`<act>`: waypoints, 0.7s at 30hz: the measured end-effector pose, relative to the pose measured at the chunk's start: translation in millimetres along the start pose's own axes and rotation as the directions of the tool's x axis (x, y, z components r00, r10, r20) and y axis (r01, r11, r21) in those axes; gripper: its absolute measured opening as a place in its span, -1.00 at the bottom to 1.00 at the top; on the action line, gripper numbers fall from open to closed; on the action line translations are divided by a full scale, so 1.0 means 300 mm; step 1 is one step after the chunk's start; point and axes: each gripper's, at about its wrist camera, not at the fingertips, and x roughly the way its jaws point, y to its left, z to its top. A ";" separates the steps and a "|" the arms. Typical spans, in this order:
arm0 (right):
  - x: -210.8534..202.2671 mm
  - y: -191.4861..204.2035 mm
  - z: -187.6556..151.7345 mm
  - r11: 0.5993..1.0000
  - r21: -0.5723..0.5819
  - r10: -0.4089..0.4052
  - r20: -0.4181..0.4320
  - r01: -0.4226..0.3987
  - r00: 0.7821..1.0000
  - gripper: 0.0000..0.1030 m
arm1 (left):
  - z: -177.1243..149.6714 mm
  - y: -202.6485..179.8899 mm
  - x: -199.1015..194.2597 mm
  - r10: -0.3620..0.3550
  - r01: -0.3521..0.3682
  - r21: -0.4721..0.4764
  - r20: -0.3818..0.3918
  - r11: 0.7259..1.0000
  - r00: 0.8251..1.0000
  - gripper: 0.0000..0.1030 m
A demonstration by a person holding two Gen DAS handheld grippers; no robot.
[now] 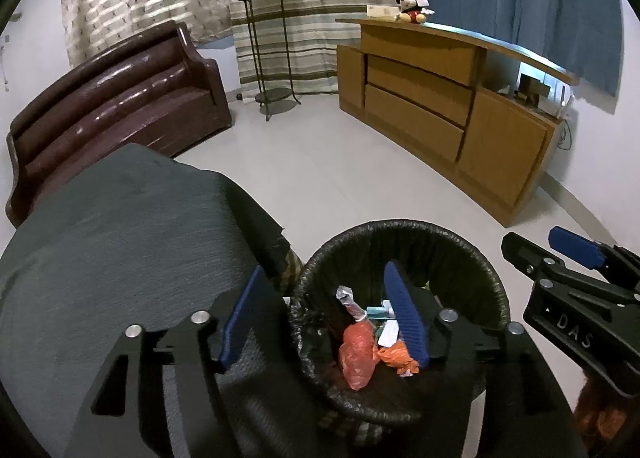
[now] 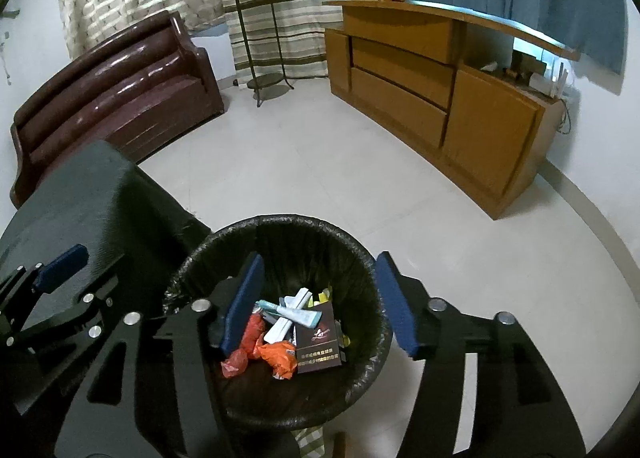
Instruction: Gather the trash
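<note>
A round bin (image 1: 480, 270) with a black liner stands on the floor beside a dark-covered table. Inside it lie orange plastic bags (image 1: 356, 354), a crumpled tube and white paper. My left gripper (image 1: 324, 318) hangs open over the bin's left rim with nothing between its blue pads. The right wrist view shows the same bin (image 2: 360, 254), holding orange bags (image 2: 280, 354), a teal tube (image 2: 288, 312) and a dark cigarette box (image 2: 320, 346). Above its mouth my right gripper (image 2: 320, 304) is open and empty. Each gripper shows at the edge of the other's view.
The dark-covered table (image 1: 120, 238) fills the left foreground. A brown leather sofa (image 1: 120, 98) stands behind it. A metal plant stand (image 1: 272, 58) is by the curtains, and a wooden cabinet (image 1: 440, 98) runs along the right wall. Pale floor tiles (image 1: 340, 170) lie between them.
</note>
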 end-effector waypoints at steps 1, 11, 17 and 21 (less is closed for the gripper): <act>-0.011 0.000 -0.003 1.000 0.001 -0.002 0.005 0.002 1.000 0.21 | 0.000 0.004 -0.006 0.002 -0.002 -0.001 0.004 1.000 1.000 0.23; -0.123 0.014 -0.026 1.000 -0.018 -0.004 0.051 0.005 0.999 0.31 | -0.041 0.052 -0.125 0.033 -0.031 -0.023 0.067 0.999 0.997 0.37; -0.191 0.042 -0.051 0.999 -0.049 0.005 0.079 -0.001 0.997 0.44 | -0.068 0.077 -0.201 0.050 -0.047 -0.030 0.101 0.998 0.994 0.42; -0.235 0.055 -0.065 0.998 -0.057 0.015 0.094 -0.009 0.995 0.46 | -0.088 0.101 -0.245 0.062 -0.057 -0.045 0.113 0.997 0.992 0.46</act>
